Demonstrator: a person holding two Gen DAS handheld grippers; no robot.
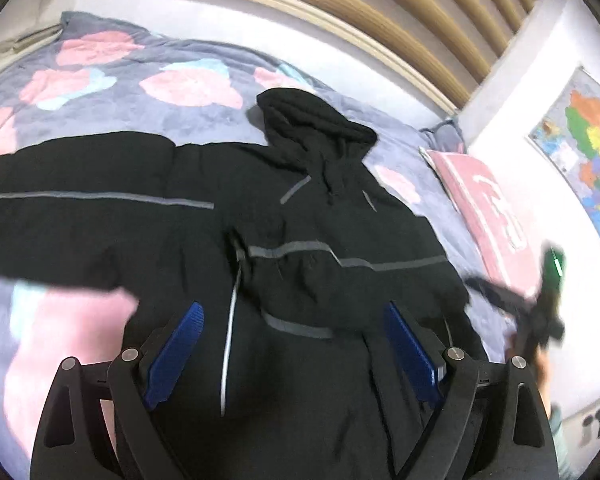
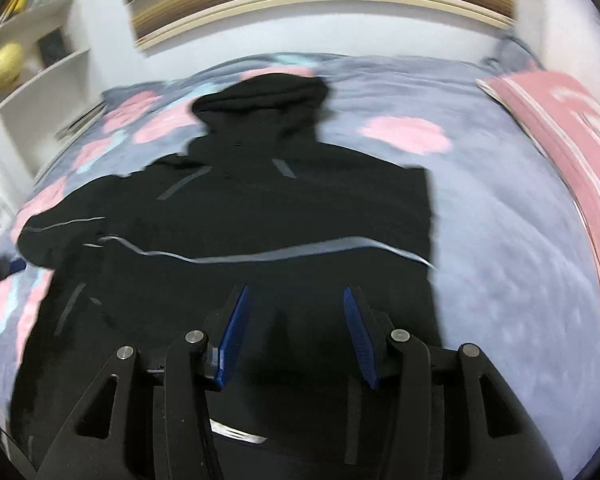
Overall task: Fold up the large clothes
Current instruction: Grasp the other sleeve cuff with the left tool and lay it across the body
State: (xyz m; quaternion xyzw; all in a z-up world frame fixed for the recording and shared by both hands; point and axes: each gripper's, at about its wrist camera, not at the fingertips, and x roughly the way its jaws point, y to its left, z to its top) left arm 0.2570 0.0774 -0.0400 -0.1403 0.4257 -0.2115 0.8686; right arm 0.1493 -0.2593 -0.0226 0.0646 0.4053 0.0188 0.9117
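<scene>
Black hooded jacket (image 1: 284, 240) lying face up on a bed covered by a grey-blue blanket (image 1: 148, 120) with pink flower patches. By its padded, creased look it is judged soft, bulky and fairly light; it should drape and sag when lifted, and the shell fabric may slide between the pads. Best holds, as a judgement: a doubled edge such as the hem corners, the cuff of the outstretched sleeve (image 1: 60, 208), or the shoulder seam, not the flat middle of a panel.

The jacket carries thin grey reflective stripes across chest and sleeve, a pale zip line (image 1: 230, 340) down the front, and a hood (image 1: 316, 120) pointing toward the slatted headboard (image 1: 340, 20). In the left view 1 sleeve lies spread out to the side; the other appears folded across the chest.

Left gripper (image 1: 294, 322): blue pads wide apart, holding nothing, above the lower front. Right gripper (image 2: 296, 306): pads moderately apart, also empty, over the lower body. A pink pillow (image 2: 560, 120) lies beside the jacket, apart from it.
</scene>
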